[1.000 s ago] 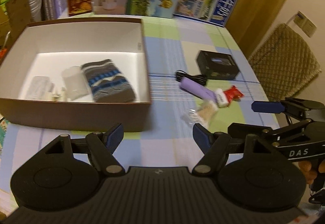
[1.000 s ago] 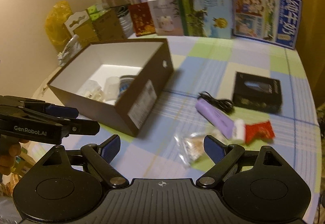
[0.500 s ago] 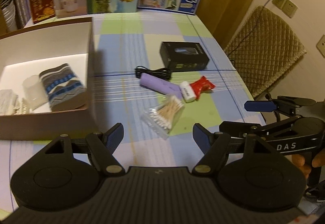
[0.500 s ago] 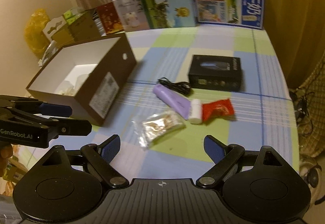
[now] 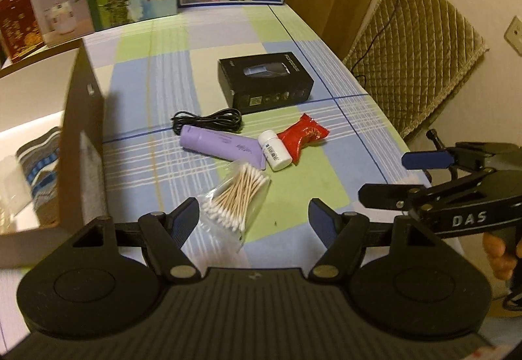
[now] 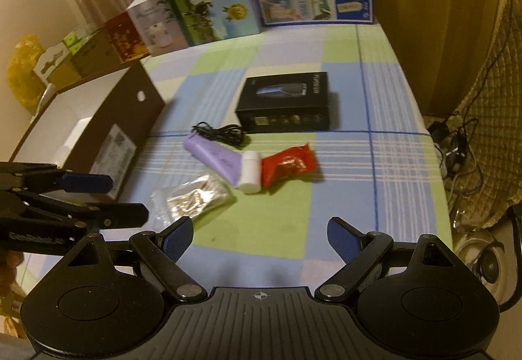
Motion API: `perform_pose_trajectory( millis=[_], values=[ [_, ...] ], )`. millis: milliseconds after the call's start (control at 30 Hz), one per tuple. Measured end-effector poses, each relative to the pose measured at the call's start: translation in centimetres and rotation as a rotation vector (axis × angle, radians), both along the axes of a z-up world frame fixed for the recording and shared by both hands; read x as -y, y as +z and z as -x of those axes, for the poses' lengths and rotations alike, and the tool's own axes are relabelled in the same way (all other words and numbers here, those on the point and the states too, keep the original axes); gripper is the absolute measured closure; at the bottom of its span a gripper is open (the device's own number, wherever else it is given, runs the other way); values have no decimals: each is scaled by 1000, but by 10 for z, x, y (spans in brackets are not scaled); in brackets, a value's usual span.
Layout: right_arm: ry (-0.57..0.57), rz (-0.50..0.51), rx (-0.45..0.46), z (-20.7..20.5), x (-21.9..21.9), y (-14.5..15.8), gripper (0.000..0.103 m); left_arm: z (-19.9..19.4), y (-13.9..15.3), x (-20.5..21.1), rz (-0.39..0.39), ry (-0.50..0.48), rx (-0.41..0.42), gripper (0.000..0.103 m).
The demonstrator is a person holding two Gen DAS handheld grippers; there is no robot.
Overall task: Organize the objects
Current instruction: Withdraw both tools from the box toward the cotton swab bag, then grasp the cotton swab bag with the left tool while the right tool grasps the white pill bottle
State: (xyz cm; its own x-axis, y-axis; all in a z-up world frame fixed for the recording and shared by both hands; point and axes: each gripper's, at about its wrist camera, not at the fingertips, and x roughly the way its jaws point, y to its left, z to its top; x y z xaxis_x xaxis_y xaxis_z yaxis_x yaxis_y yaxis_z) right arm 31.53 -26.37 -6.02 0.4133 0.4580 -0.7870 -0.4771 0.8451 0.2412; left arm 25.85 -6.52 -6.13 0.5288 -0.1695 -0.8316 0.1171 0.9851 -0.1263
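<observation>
1. My left claw [image 5: 253, 213] hangs with fingers spread, empty, above the clear bag of cotton swabs [image 5: 237, 193] on the checked desk [image 5: 293, 190].
2. My right claw [image 6: 259, 237] is likewise spread, empty.

Both grippers — left [image 5: 253, 216], right [image 6: 259, 237] — now nearer the cotton swabs [image 5: 239, 193], box [image 5: 83, 118] further left
</observation>
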Motion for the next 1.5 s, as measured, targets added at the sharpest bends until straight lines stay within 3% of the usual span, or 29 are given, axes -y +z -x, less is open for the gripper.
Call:
perform_pose_trajectory(
  millis=[100, 733, 867, 1000, 1133, 1233, 1400, 1500],
  values=[
    [-19, -1, -2, -7, 4, -4, 16, -12, -14, 4, -16, -25, -23, 42],
    [-52, -14, -39, -32, 5, -25, 16, -67, -72, 16, -112, -117, -116, 46],
    [-45, -15, -38, -36, 3, -26, 16, -71, -78, 15, -116, -132, -123, 53],
    [-27, -19, -37, -40, -4, -27, 17, -72, -86, 12, -119, -132, -139, 73],
    [-2, -24, -26, -44, -13, -28, 17, -69, -85, 5, -101, -115, -120, 83],
    [28, -28, -5, -46, -23, -29, 26, -68, -79, -4, -86, -67, -110, 85],
    [81, -31, 12, -52, -41, -35, 53, -67, -65, -23, -62, 30, -91, 85],
    [100, -22, 22, -57, -53, -40, 60, -69, -61, -30, -61, 75, -100, 85]
  ],
)
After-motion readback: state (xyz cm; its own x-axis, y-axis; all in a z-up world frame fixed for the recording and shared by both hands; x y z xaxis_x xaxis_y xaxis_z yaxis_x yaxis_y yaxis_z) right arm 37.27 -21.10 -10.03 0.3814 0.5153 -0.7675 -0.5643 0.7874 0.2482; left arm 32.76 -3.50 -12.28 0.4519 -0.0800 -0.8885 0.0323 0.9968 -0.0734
